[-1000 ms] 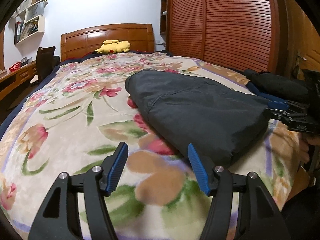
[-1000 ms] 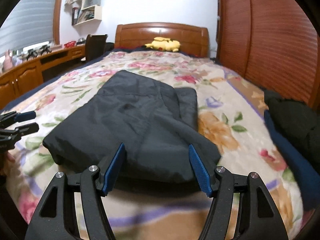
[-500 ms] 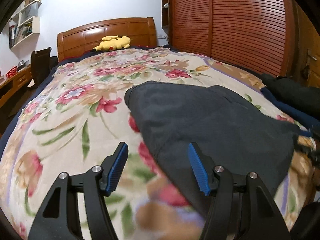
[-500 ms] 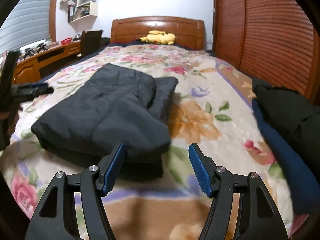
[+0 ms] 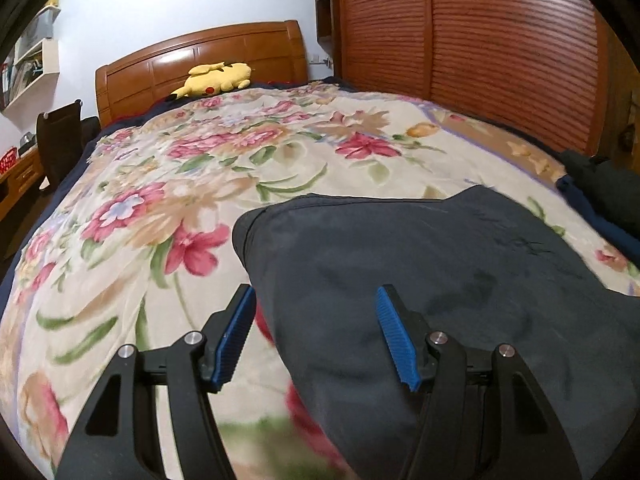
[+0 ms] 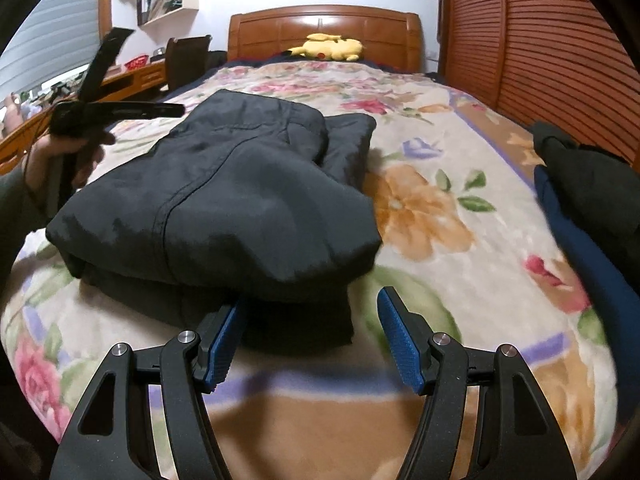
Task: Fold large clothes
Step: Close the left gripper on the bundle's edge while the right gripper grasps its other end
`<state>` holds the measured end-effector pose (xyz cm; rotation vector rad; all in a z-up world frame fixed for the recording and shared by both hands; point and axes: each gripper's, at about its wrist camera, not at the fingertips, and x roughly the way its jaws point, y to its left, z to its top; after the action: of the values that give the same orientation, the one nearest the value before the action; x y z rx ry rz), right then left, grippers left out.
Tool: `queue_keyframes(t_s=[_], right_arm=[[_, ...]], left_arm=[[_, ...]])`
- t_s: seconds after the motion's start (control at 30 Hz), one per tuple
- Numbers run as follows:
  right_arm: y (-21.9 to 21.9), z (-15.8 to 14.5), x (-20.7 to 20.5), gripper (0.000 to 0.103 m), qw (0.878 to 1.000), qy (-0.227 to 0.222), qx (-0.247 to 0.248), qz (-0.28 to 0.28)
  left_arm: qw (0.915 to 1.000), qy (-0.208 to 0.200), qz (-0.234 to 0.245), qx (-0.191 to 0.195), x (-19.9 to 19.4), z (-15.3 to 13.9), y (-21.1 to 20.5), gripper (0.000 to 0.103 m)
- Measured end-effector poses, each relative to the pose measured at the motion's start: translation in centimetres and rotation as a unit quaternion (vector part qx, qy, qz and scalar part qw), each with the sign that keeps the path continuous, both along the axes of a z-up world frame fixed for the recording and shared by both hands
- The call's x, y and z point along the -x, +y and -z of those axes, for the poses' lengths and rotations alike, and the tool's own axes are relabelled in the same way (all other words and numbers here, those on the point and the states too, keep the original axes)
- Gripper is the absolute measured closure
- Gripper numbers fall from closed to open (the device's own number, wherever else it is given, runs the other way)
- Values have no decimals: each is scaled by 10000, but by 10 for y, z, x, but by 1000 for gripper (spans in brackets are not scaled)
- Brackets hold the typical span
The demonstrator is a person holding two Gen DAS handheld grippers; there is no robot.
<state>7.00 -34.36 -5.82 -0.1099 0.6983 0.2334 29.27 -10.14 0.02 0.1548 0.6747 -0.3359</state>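
A dark grey garment (image 6: 224, 200) lies folded in a thick stack on the floral bedspread (image 6: 420, 208). In the left wrist view it (image 5: 440, 280) fills the lower right. My left gripper (image 5: 316, 332) is open and empty, hovering over the garment's left edge. It also shows in the right wrist view (image 6: 120, 110), held in a hand at the far left above the bed. My right gripper (image 6: 312, 332) is open and empty, low at the garment's near edge, its left finger (image 6: 224, 336) against the bottom layer.
A pile of black and blue clothes (image 6: 580, 192) lies at the bed's right edge, also in the left wrist view (image 5: 600, 192). A yellow plush toy (image 5: 216, 80) rests by the wooden headboard (image 6: 324, 28). A slatted wardrobe (image 5: 480, 48) stands right; a desk (image 6: 132, 76) left.
My left gripper has moved from beside the garment to over its left edge and lifted. My right gripper has shifted right and come closer to the garment's near edge. Both stay open.
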Motion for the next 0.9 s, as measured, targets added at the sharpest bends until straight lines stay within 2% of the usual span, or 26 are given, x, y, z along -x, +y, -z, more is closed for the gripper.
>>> queue_keyframes(t_s=[0.2, 0.27, 0.37, 0.53, 0.8, 0.9], right_arm=[[3, 7, -9, 35, 9999, 95, -15, 47], [3, 7, -10, 35, 9999, 86, 15, 57], [4, 8, -11, 35, 9999, 92, 30, 65], [3, 9, -13, 35, 9999, 118, -16, 91], [7, 11, -14, 35, 9998, 143, 3, 129], [10, 12, -13, 36, 9998, 136, 51, 144]], left_arm=[[9998, 116, -140, -97, -34, 14, 4, 40], [9996, 70, -240, -153, -43, 17, 7, 28], [9995, 143, -275, -88, -54, 22, 13, 17], [9995, 186, -254, 4, -67, 28, 17, 5], [9996, 188, -175, -109, -79, 40, 11, 0], [9991, 393, -151, 75, -85, 45, 14, 0]])
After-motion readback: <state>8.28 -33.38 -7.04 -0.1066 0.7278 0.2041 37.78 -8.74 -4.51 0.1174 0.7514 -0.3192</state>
